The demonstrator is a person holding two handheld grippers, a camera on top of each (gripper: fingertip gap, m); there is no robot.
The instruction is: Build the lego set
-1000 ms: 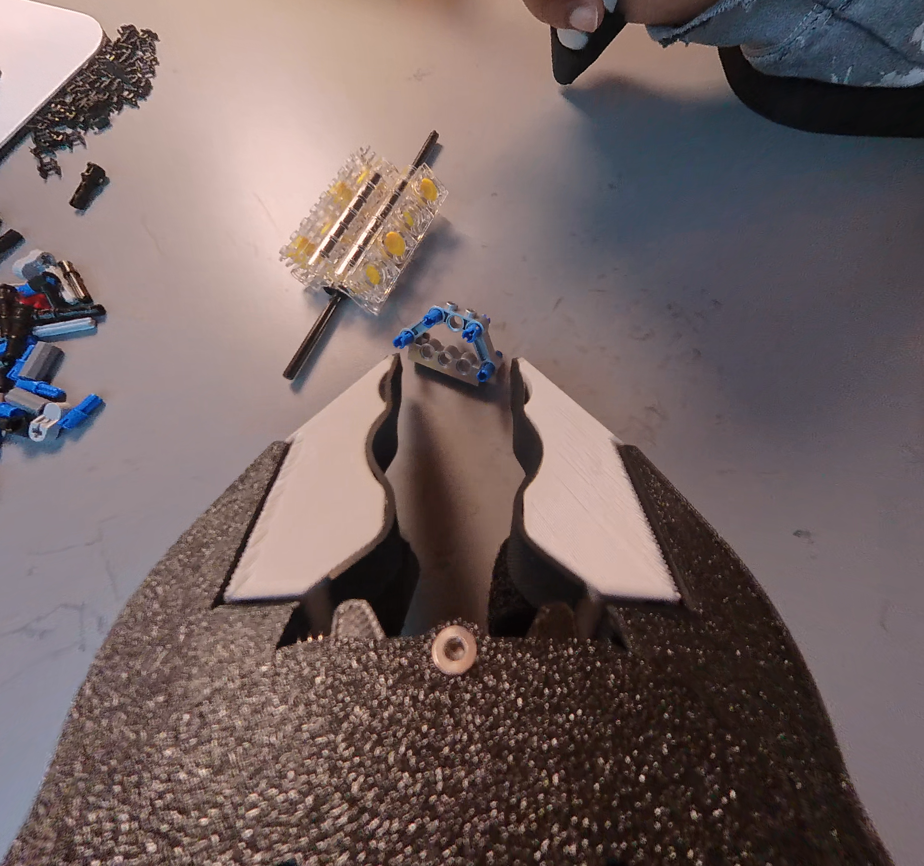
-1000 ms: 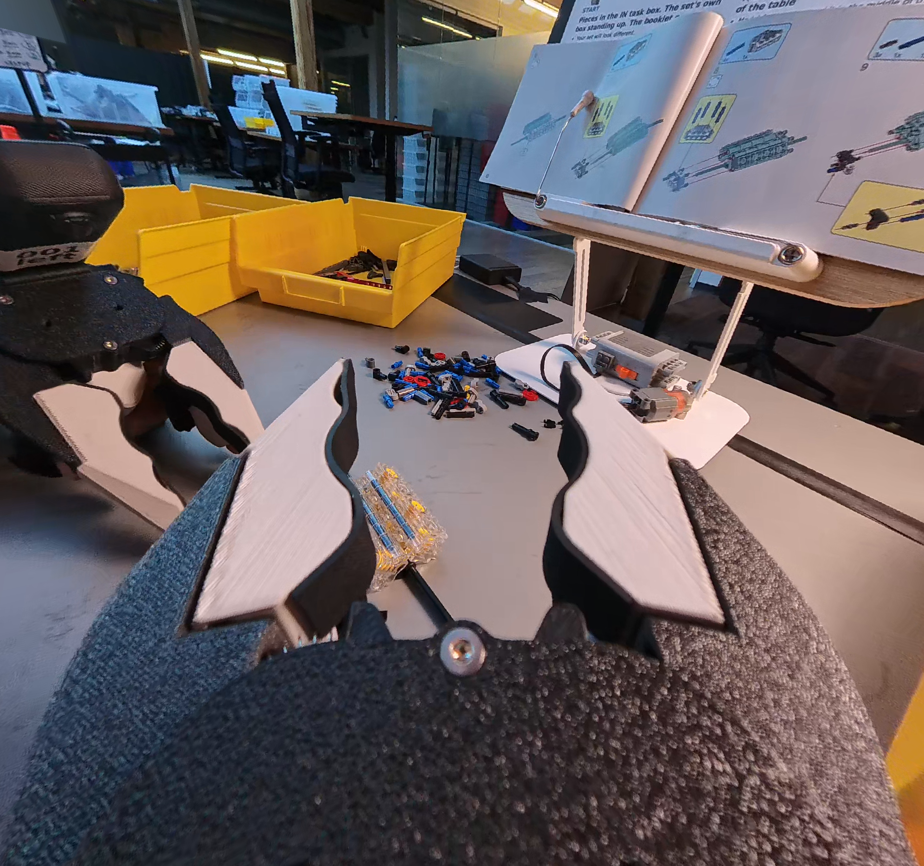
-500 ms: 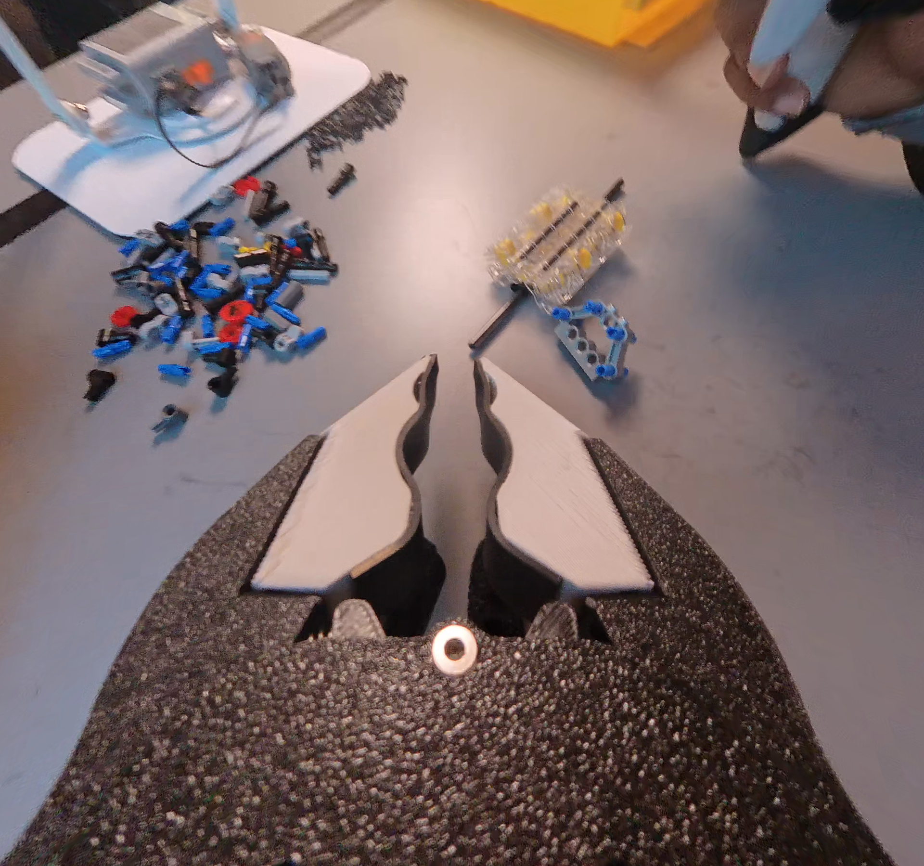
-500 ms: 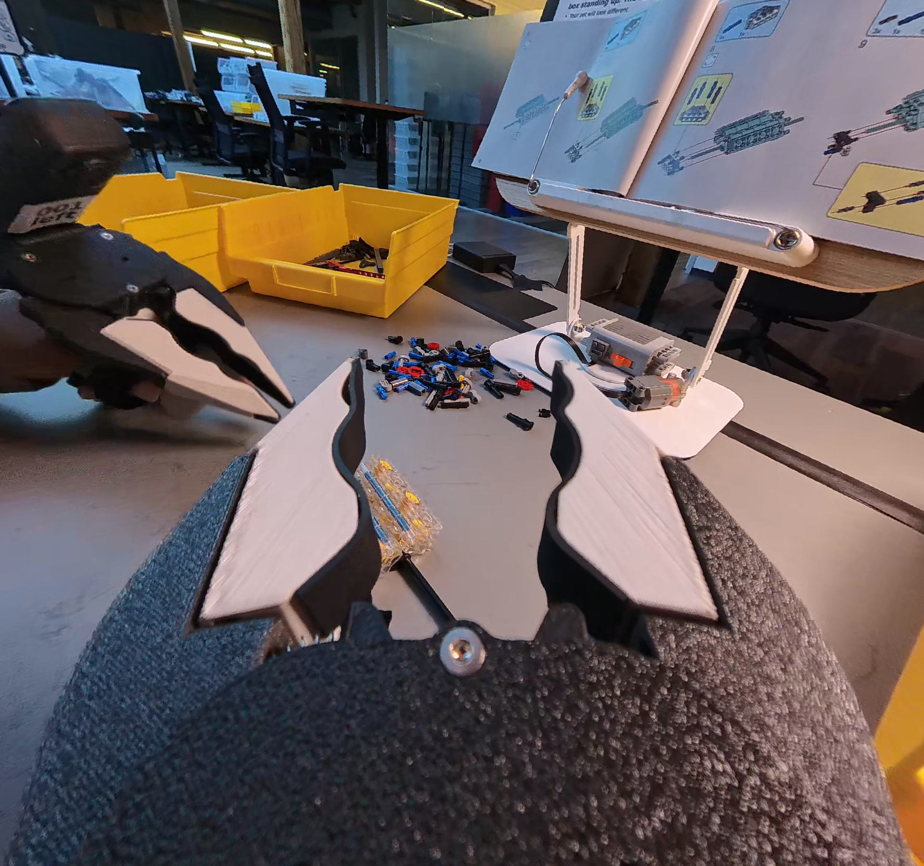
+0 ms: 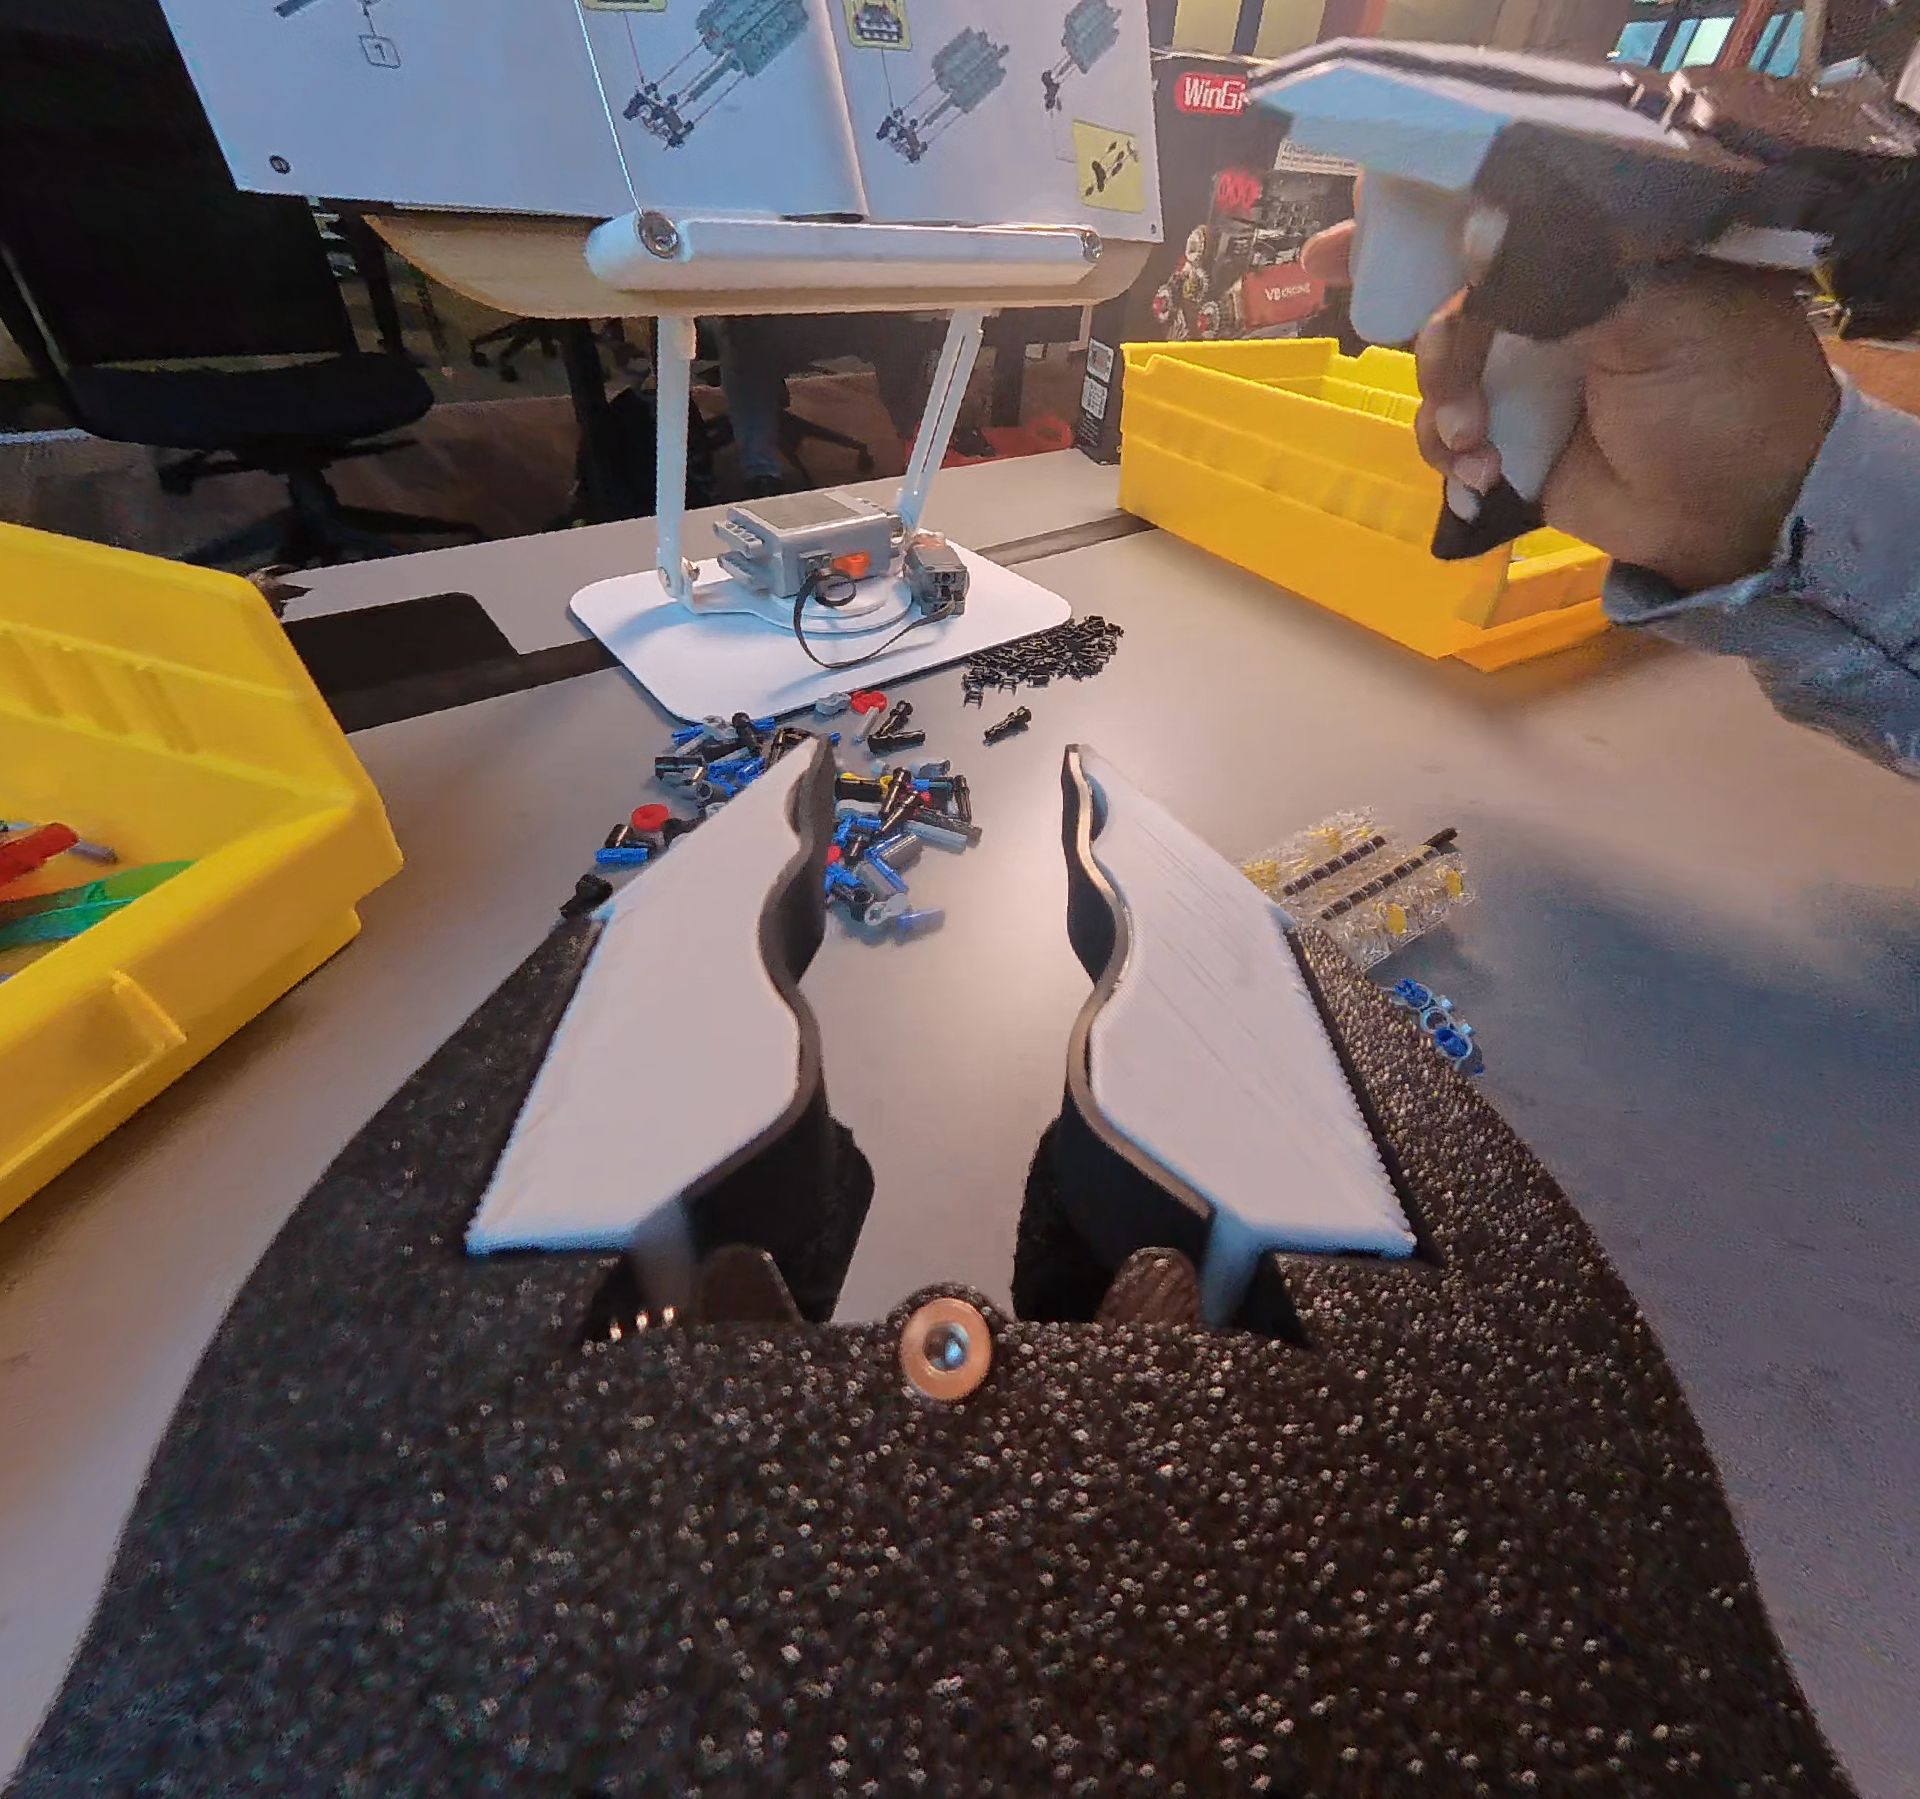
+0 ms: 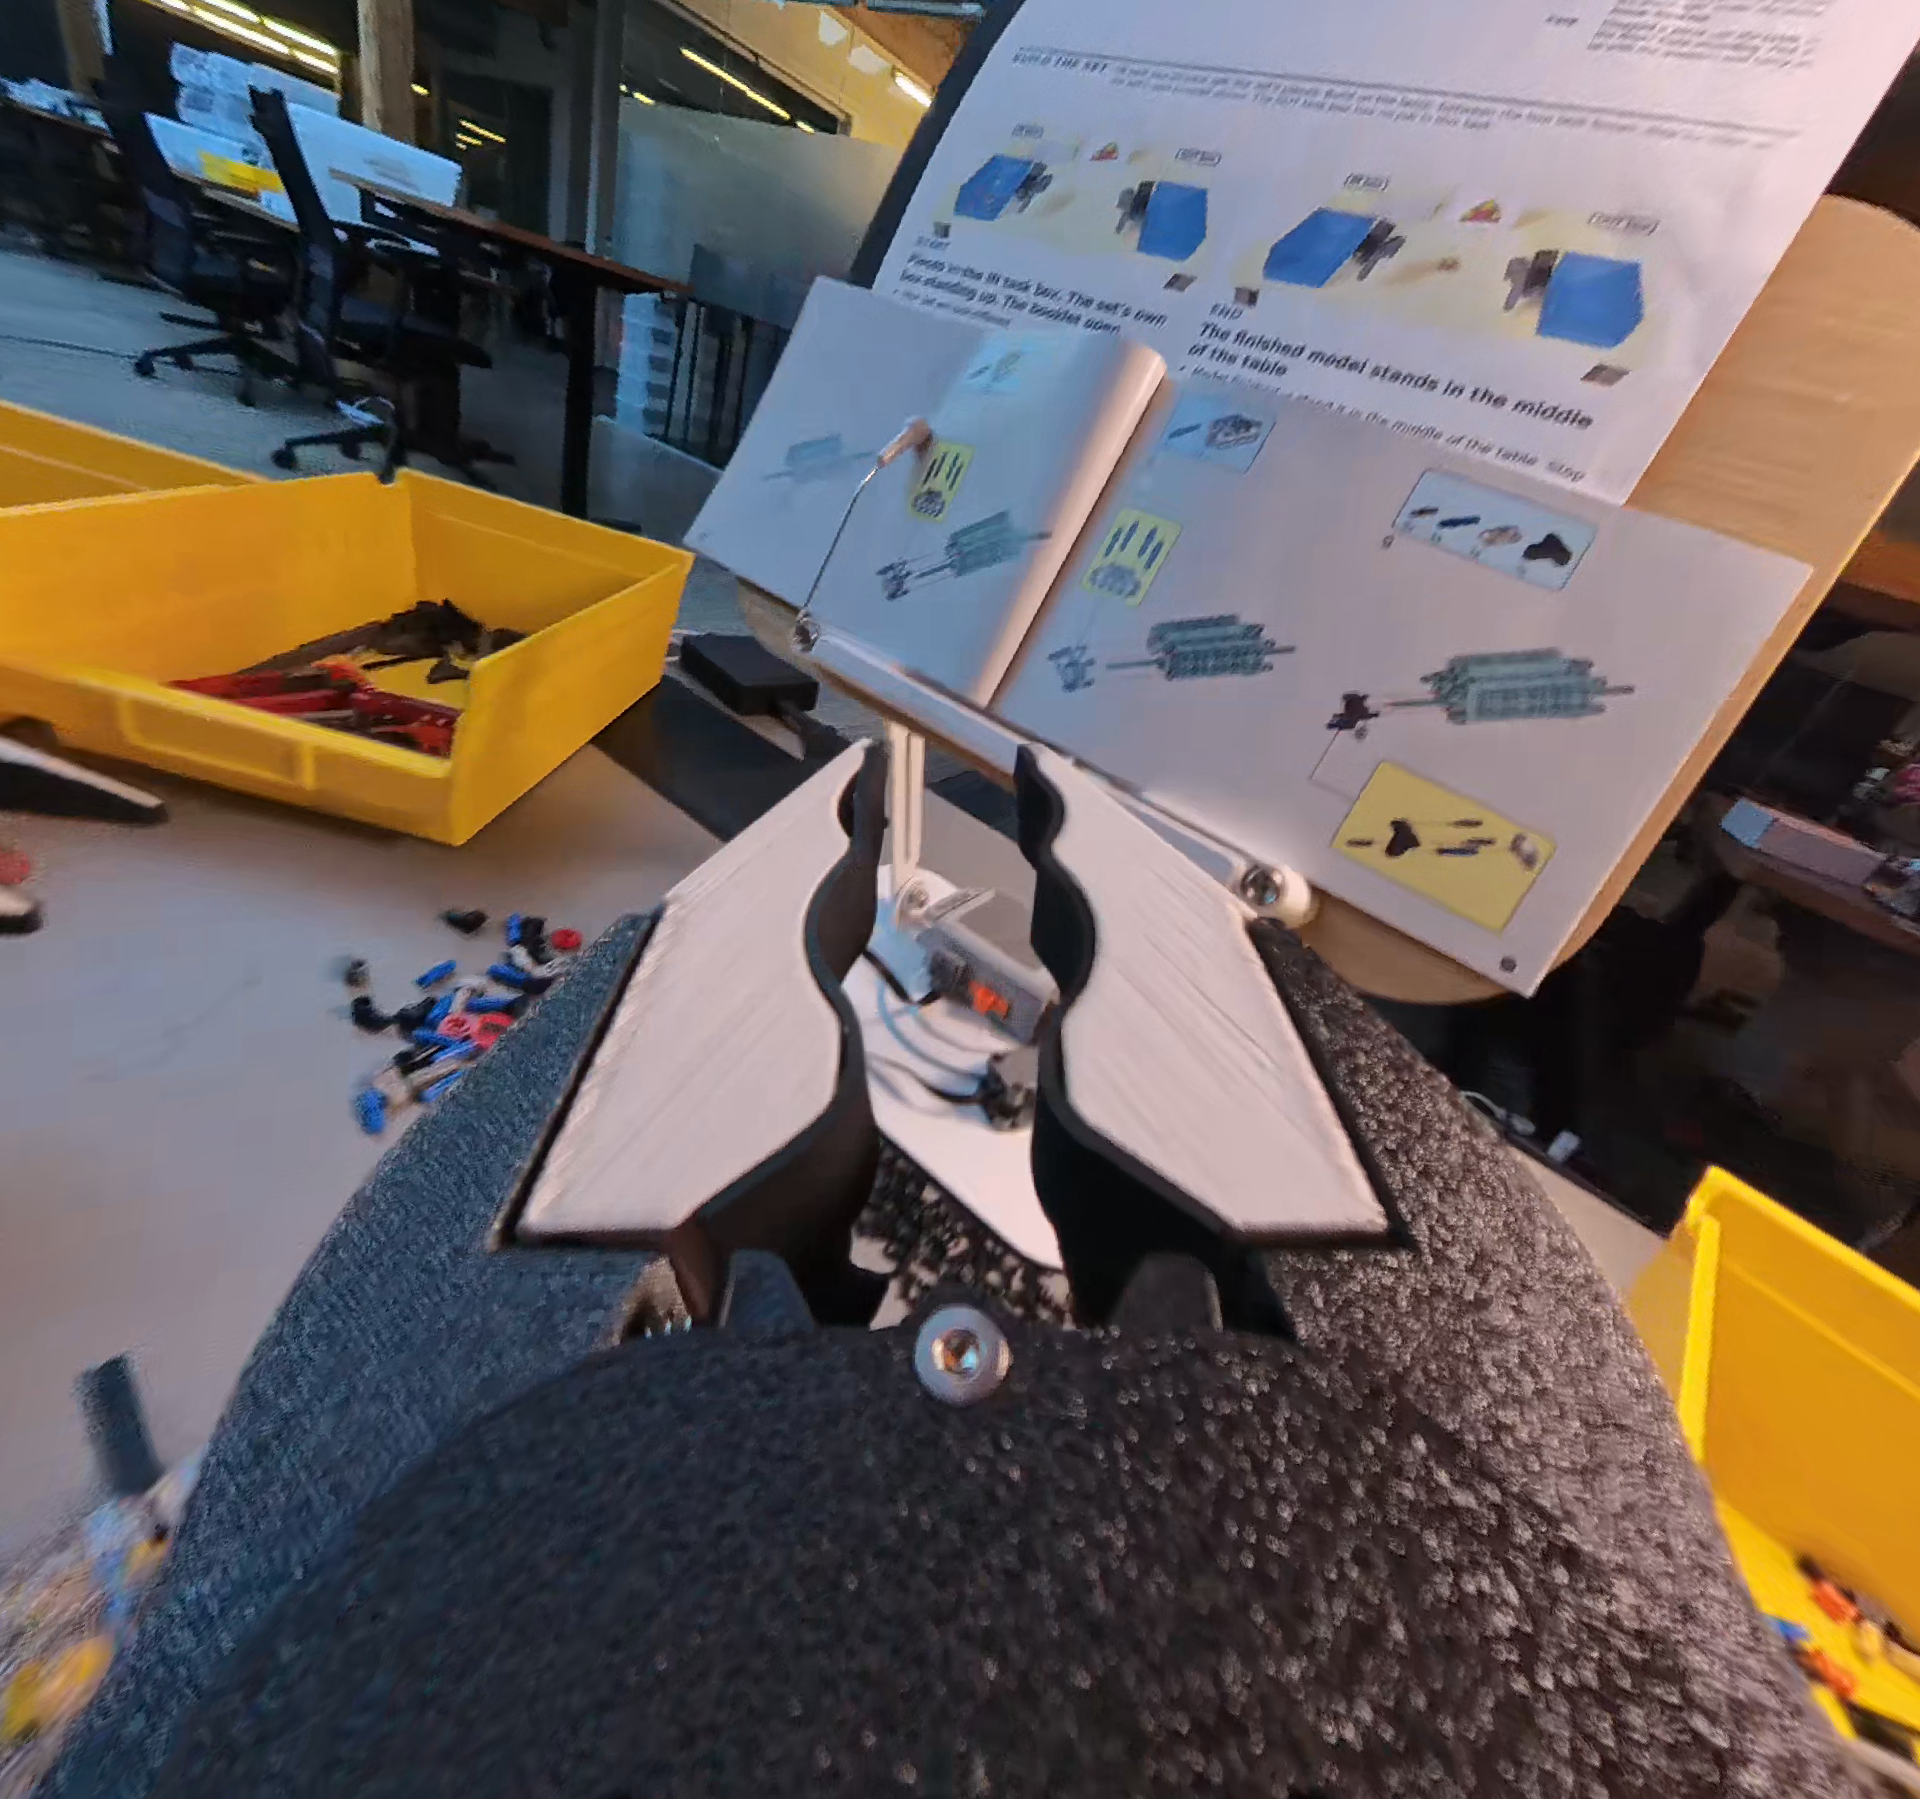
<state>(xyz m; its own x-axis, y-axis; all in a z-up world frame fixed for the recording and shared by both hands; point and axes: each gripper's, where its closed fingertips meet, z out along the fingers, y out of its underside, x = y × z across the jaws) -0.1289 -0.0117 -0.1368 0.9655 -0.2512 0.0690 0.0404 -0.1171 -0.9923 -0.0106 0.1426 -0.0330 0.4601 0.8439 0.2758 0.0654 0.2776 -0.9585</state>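
My left gripper (image 5: 945, 757) is open and empty, held low over the grey table, pointing at a pile of small blue, black and red parts (image 5: 831, 814). A clear block assembly with yellow pistons and a black axle (image 5: 1361, 882) lies to its right. A small grey-and-blue piece (image 5: 1439, 1022) lies beside the right finger. My right gripper (image 6: 945, 767) is empty with a narrow gap between its jaws, raised and pointing at the open booklet (image 6: 1143, 606) on its stand. It shows in a hand at the left wrist view's upper right (image 5: 1455, 118).
The stand's white base (image 5: 727, 669) carries a grey battery box (image 5: 810, 534) and motor, with black pins (image 5: 1039, 653) beside it. Yellow bins stand at left (image 5: 156, 814) and back right (image 5: 1299, 461). One bin (image 6: 364, 627) holds red and black parts. Another bin (image 6: 1818, 1437) is near right.
My left gripper drew back from the grey-and-blue piece, tilted up, nearly shut, then opened again. My right gripper rose, swung towards the booklet, and its jaws narrowed.
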